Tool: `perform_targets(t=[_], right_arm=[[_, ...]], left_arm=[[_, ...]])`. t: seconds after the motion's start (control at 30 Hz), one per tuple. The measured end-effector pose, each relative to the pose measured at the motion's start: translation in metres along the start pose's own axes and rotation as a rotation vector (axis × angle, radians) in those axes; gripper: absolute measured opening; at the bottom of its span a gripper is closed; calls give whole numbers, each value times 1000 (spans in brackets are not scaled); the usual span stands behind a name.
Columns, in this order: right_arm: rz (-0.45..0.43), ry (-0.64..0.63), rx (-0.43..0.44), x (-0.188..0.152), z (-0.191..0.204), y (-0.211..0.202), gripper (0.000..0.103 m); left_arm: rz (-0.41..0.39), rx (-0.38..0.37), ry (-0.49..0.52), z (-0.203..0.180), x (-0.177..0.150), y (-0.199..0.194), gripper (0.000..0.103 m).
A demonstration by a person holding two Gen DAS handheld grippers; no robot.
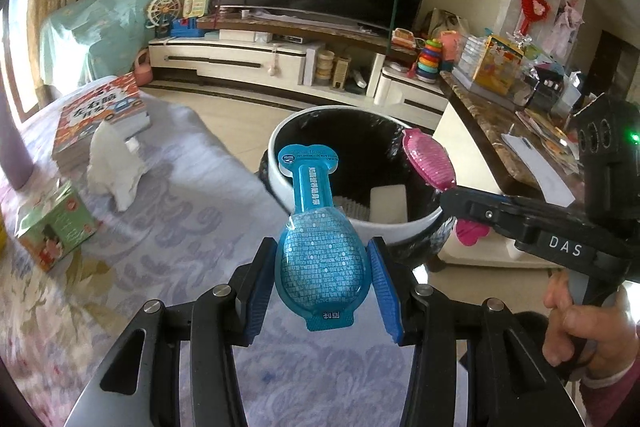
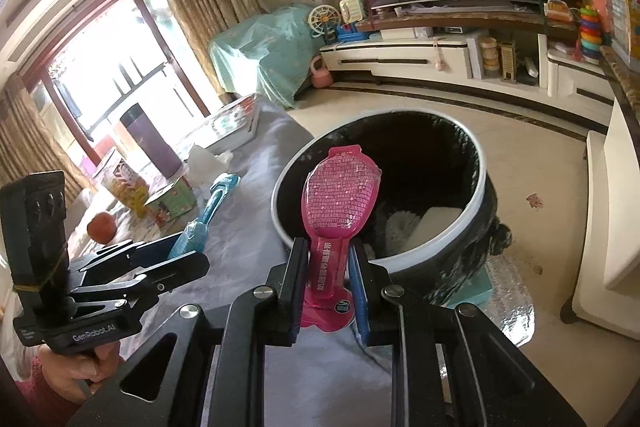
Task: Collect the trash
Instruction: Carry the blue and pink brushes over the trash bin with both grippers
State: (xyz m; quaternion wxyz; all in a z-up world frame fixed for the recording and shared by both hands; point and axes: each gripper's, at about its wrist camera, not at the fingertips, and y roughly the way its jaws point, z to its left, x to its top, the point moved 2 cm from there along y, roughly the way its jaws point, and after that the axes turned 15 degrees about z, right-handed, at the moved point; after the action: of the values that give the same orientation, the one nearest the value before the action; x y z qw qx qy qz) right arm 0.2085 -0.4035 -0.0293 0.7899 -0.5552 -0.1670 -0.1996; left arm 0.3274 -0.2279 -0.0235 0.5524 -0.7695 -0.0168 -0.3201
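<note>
My left gripper (image 1: 322, 267) is shut on a blue spoon-shaped plastic packet (image 1: 318, 251), held above the table's cloth just short of the trash bin (image 1: 280, 179). My right gripper (image 2: 329, 263) is shut on a pink spoon-shaped packet (image 2: 340, 195) by its narrow neck, its wide end over the bin's near rim (image 2: 472, 211). In the left wrist view the pink packet (image 1: 430, 163) hangs over the bin's right rim. In the right wrist view the left gripper (image 2: 182, 251) holds the blue packet (image 2: 208, 211) to the left. The bin has a black liner and white trash (image 2: 436, 223) inside.
On the purple patterned tablecloth (image 1: 180, 227) lie a crumpled white tissue (image 1: 114, 163), a green carton (image 1: 56, 223), a stack of picture books (image 1: 100, 115), a purple tumbler (image 2: 150, 143) and an apple (image 2: 102, 227). A side counter (image 1: 520, 155) with clutter stands right of the bin.
</note>
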Motion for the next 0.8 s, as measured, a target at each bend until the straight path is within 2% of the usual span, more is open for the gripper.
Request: perform_targets(t=[0.8], right_arm=[[50,34,-40,44,-40,24,20]], left_arm=[[47,22,49,-11,65,49,45]])
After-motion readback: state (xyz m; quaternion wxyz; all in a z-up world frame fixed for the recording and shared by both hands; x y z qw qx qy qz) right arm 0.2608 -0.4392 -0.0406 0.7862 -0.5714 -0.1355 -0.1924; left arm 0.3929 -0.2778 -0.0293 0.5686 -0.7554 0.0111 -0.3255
